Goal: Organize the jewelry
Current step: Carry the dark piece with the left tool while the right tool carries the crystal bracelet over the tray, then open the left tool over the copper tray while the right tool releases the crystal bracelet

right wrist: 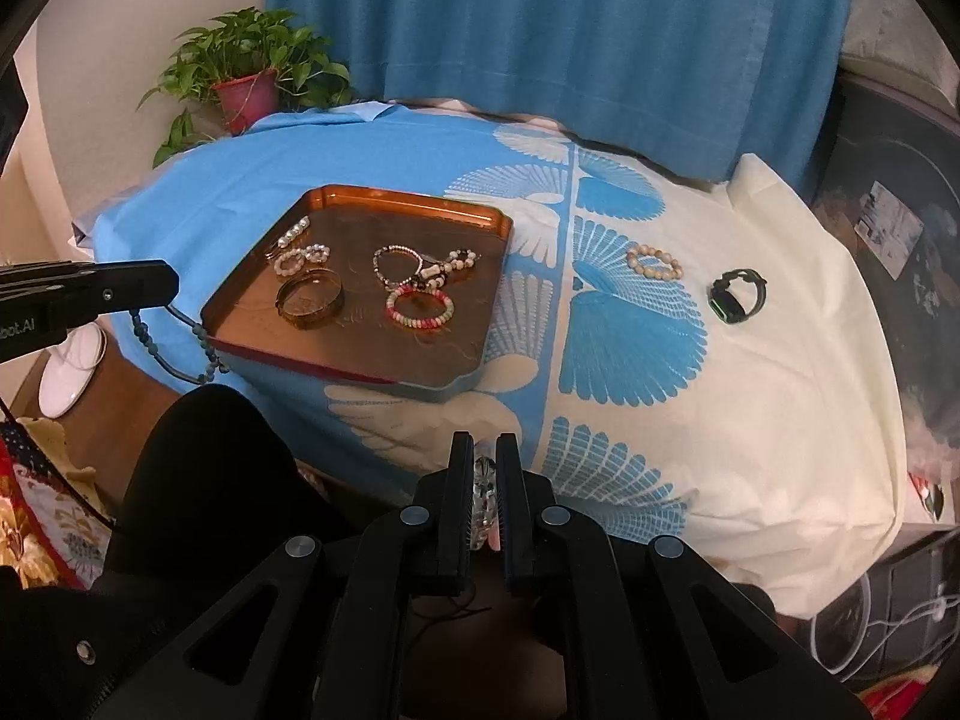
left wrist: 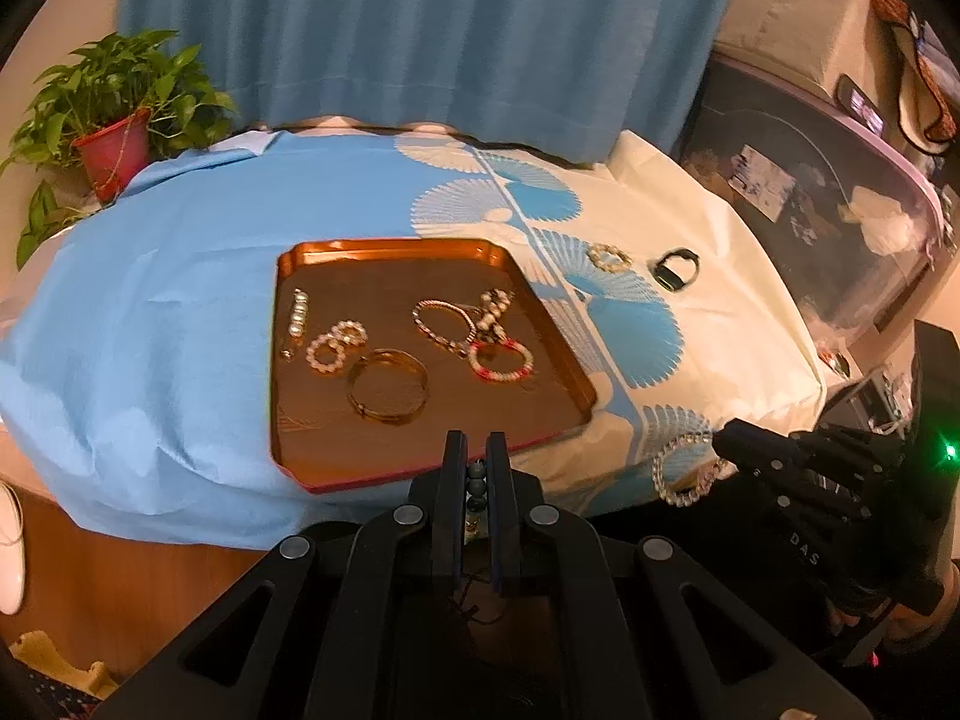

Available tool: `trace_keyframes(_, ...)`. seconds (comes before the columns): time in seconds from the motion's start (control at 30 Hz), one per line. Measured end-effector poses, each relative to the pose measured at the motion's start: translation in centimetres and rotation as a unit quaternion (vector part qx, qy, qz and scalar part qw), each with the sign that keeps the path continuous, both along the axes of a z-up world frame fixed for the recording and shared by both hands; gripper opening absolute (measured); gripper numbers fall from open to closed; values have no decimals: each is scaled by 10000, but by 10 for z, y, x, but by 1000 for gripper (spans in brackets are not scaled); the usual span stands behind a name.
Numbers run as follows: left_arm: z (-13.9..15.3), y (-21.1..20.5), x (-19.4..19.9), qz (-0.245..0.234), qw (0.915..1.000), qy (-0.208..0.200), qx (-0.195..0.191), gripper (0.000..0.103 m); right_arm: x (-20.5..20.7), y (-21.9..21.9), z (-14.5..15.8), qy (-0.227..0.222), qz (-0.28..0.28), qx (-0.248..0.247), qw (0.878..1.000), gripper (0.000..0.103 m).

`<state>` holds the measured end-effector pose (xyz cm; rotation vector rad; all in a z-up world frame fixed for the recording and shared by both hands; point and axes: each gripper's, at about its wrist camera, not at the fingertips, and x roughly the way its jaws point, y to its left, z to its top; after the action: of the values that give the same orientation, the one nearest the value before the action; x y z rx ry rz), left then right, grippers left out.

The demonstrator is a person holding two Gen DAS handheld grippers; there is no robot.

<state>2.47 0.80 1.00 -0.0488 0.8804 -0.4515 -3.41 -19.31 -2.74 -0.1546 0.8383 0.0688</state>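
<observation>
A copper tray (left wrist: 288, 360) (right wrist: 492, 276) sits on the cloth and holds several bracelets, among them a gold bangle (left wrist: 388, 385) (right wrist: 310, 298) and a pink and white beaded one (left wrist: 500, 360) (right wrist: 419, 307). My left gripper (left wrist: 477, 450) (right wrist: 171, 285) is shut on a dark green bead string (left wrist: 477, 483) (right wrist: 150, 345), which hangs in front of the tray's near edge. My right gripper (right wrist: 485, 450) (left wrist: 723, 441) is shut on a clear crystal bead bracelet (right wrist: 483, 486) (left wrist: 681, 471) over the cloth's front edge. A cream bead bracelet (left wrist: 609, 257) (right wrist: 654, 261) and a black and green watch (left wrist: 677, 268) (right wrist: 738, 295) lie on the cloth right of the tray.
A potted plant (left wrist: 114, 120) (right wrist: 249, 81) stands at the back left. A blue curtain (left wrist: 420, 30) (right wrist: 570, 30) hangs behind the table. Dark appliances (left wrist: 810, 192) stand to the right. A white slipper (right wrist: 69, 375) lies on the floor at left.
</observation>
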Motion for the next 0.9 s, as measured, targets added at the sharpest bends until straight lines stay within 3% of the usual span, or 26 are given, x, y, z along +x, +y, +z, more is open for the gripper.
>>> trace_keyframes(0.5,6,3,57,176,9995,-247,76,4,70,26,8,-64,333,301,9990,8)
trace_keyframes(0.9,-7,-11,124,316,9976,-396,467,4,149,46,3,-218,543,547,9968,8)
